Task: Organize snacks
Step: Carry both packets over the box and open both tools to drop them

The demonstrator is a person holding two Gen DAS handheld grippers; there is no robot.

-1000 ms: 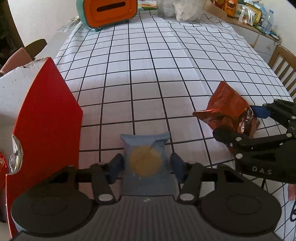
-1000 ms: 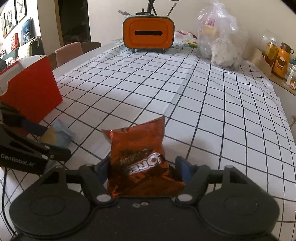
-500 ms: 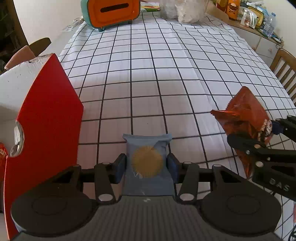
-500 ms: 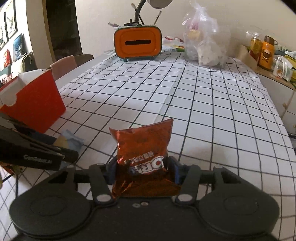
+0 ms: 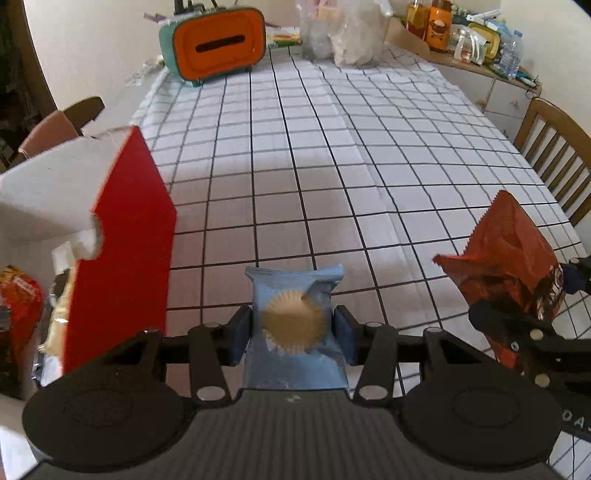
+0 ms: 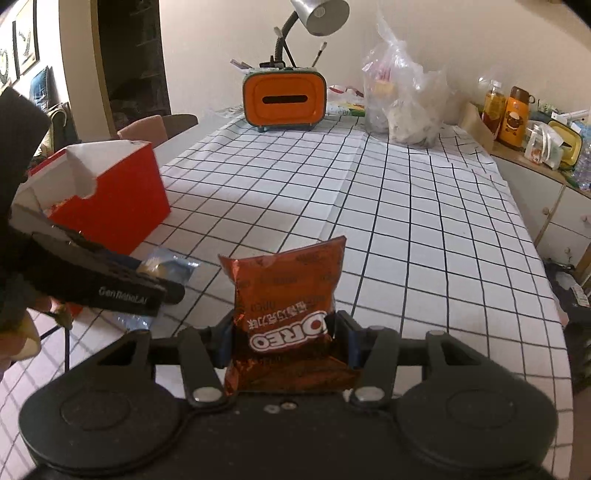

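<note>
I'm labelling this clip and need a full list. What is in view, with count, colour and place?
blue snack packet: 1, blue with a tan disc, between the left fingers
Oreo packet: 1, orange-brown, between the right fingers
red box: 1, red outside, white inside, open, table's left side, snacks inside
tablecloth: 1, white with black grid, over the table
orange case: 1, orange front, teal sides, far end
desk lamp: 1, silver, behind the case
plastic bag: 1, clear, far end
jars and bottles: several, mostly orange, side counter
wooden chair: 1, right of table
left gripper: 1, black
right gripper: 1, black
</note>
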